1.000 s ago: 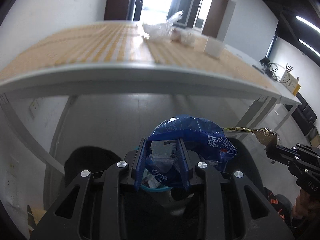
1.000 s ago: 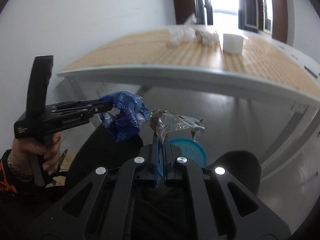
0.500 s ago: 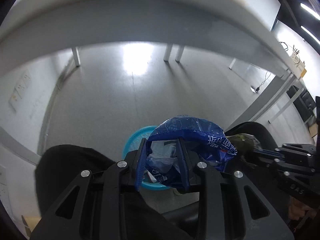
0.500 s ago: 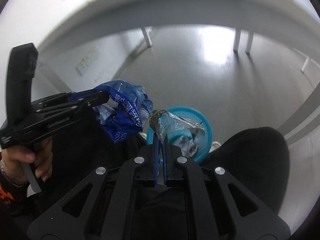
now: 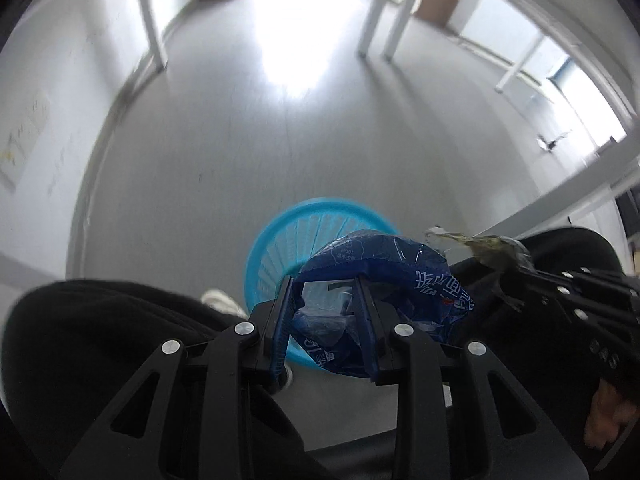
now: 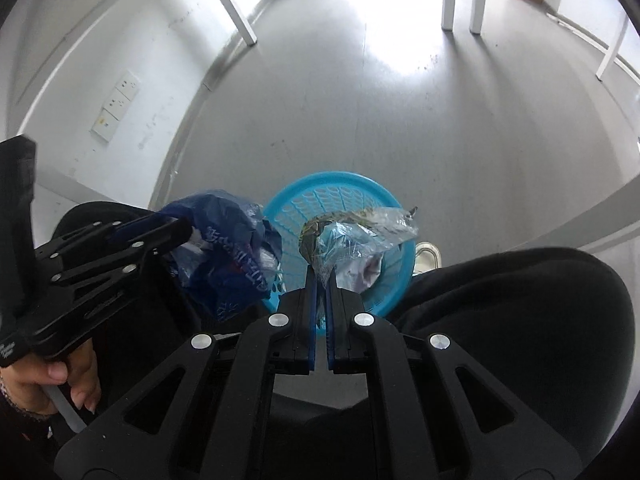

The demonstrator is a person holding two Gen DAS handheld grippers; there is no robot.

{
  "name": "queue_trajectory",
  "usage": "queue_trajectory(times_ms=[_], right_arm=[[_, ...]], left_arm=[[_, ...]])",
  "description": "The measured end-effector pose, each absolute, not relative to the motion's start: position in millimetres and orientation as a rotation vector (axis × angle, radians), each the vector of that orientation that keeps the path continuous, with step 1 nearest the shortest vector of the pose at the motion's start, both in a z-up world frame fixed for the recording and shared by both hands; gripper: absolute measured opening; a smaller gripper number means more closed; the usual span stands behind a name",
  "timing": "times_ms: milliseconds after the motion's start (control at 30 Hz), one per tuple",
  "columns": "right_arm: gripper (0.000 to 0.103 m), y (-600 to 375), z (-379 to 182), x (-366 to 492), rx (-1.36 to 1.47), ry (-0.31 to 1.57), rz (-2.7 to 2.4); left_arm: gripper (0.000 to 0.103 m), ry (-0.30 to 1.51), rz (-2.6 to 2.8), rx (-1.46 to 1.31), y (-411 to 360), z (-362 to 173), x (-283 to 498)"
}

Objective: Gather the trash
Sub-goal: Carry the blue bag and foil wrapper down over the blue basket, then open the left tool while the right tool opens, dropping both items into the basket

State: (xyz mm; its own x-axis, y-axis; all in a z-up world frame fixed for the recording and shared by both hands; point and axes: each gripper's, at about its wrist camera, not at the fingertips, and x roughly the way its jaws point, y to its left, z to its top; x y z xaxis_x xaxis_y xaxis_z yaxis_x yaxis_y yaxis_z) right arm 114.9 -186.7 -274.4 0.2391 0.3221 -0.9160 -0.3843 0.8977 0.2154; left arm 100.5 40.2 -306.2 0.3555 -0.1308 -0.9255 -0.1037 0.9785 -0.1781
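Glossy crinkled blue wrapper, plastic basket

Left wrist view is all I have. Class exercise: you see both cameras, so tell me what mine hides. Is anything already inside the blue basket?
Observer: Yes. The right wrist view shows crumpled pale trash lying inside the blue basket.
Operator: How is the right gripper holding its clear wrapper?
Observer: The right gripper is pinched shut on the clear wrapper, right over the basket opening.
Operator: Is my blue bag over the basket too?
Observer: Only partly. The blue bag in the left gripper hangs at the basket's left rim.
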Motion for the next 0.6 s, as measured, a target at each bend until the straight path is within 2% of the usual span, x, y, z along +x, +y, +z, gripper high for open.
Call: queue_trajectory(times_ms=[600], right_arm=[[0.003, -152.2, -371.3, 185.4, -0.035, 1.435, 0.463]], left_arm=[[0.029, 1.452, 0.152, -0.352, 62.1, -396.6, 172.3]])
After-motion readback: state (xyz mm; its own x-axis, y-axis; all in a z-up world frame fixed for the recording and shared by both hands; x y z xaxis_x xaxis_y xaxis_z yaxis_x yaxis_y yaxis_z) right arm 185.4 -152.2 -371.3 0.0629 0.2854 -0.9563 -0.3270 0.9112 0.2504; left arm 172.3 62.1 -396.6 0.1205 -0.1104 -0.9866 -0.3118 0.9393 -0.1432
